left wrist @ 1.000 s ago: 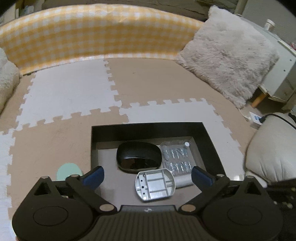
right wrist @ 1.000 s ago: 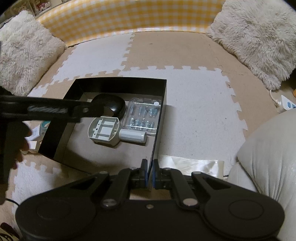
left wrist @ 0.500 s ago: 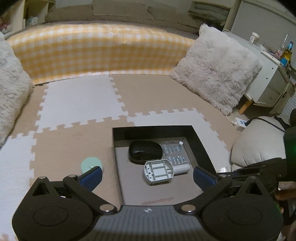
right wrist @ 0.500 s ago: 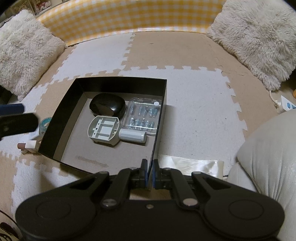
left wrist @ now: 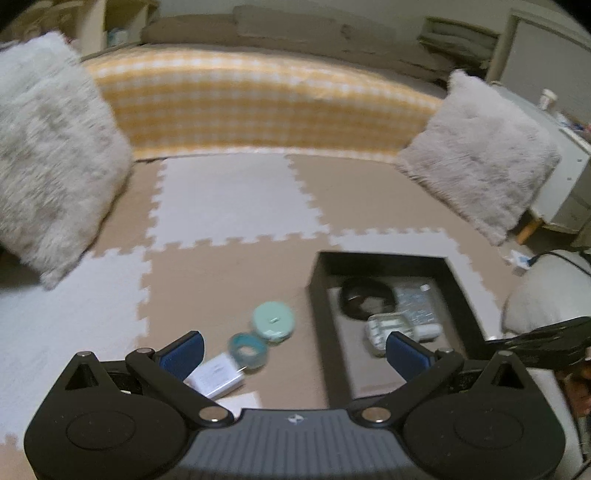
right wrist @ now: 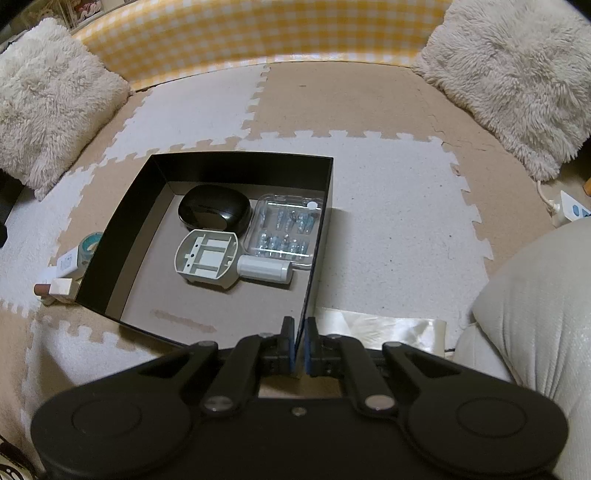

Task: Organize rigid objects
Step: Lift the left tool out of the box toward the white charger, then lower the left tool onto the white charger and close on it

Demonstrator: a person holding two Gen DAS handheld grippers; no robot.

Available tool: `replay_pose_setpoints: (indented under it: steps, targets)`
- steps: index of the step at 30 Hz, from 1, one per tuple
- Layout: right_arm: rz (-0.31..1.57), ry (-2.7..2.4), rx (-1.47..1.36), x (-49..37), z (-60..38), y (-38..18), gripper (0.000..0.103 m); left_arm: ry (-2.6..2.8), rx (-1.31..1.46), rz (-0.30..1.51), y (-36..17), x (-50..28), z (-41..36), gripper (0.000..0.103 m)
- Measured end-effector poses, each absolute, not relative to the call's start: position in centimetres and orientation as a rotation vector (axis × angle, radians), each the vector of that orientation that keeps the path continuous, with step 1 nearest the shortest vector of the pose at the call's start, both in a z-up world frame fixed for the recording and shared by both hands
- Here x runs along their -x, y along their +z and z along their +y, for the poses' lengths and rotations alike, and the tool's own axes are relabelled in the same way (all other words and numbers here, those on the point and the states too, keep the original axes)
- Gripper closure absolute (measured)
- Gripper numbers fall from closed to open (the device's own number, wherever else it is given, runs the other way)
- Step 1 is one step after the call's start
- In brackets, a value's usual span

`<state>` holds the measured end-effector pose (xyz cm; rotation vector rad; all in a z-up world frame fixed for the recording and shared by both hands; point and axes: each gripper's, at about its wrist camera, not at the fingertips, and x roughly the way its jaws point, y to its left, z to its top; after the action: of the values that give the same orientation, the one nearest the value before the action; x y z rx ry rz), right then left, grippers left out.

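Right gripper [right wrist: 300, 345]: jaws nearly closed, pads clamped on the near right wall of the black box [right wrist: 240, 162], at the corner. Pitched steeply down toward the floor mat [right wrist: 391, 221].

Left gripper [left wrist: 293, 349]: jaws wide apart, nothing between the pads, nothing touched. Tilted down, poised above the mat just left of the box; view blurred.

Box contents, right wrist view: black mouse [right wrist: 214, 212] at the far side; clear blister pack [right wrist: 286, 229] at 3 o'clock of the mouse, against the right wall; grey plastic shell [right wrist: 207, 258] at 6 o'clock of the mouse, open side up; white cylinder [right wrist: 264, 269] touching the shell at its 3 o'clock, below the blister pack. Near half of the box floor bare.

Loose on the mat outside the left wall, left wrist view: mint round case [left wrist: 273, 323], teal tape roll [left wrist: 248, 350] at its 7 o'clock and touching or nearly so, white charger block [left wrist: 218, 378] further along at 7 o'clock, just ahead of the left pad. Small white block with a brown stick [right wrist: 51, 288] near the box's near left corner, seen from the right wrist.

Two shaggy cushions [right wrist: 51, 110] against the yellow checked bolster [right wrist: 240, 33] at 10 and 2 o'clock.
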<state>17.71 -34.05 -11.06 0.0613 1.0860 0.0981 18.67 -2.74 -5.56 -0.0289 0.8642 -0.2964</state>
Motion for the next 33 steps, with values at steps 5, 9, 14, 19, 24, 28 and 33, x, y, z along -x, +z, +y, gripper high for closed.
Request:
replay_pose_setpoints:
  steps: [5, 9, 14, 19, 24, 28, 33]
  targets:
    - [1.087, 0.098, -0.06, -17.7, -34.0, -11.1, 0.098, -0.21, 0.098, 0.92, -7.4, -18.9, 0.0, 0.0]
    - [1.088, 0.098, -0.058, -17.7, -34.0, -11.0, 0.098, -0.187, 0.219, 0.937, -8.4, -19.2, 2.2, 0.002]
    - [1.088, 0.098, -0.05, -17.7, -33.9, -11.1, 0.098, -0.189, 0.264, 0.936, -9.1, -20.3, 2.7, 0.037]
    - [1.088, 0.098, -0.047, -17.6, -33.9, -11.1, 0.097, -0.155, 0.204, 0.983, -11.2, -21.8, 1.6, 0.041]
    - [1.089, 0.098, -0.049, -17.6, -33.9, -11.1, 0.097, -0.126, 0.226, 1.086, -13.6, -22.8, 1.8, 0.045]
    - [1.089, 0.098, -0.047, -17.6, -33.9, -11.1, 0.097, -0.132, 0.281, 1.108, -14.8, -22.9, 2.3, 0.045]
    - [1.091, 0.098, -0.045, -17.6, -33.8, -11.1, 0.097, -0.153, 0.332, 1.105, -15.4, -23.3, 2.1, 0.045]
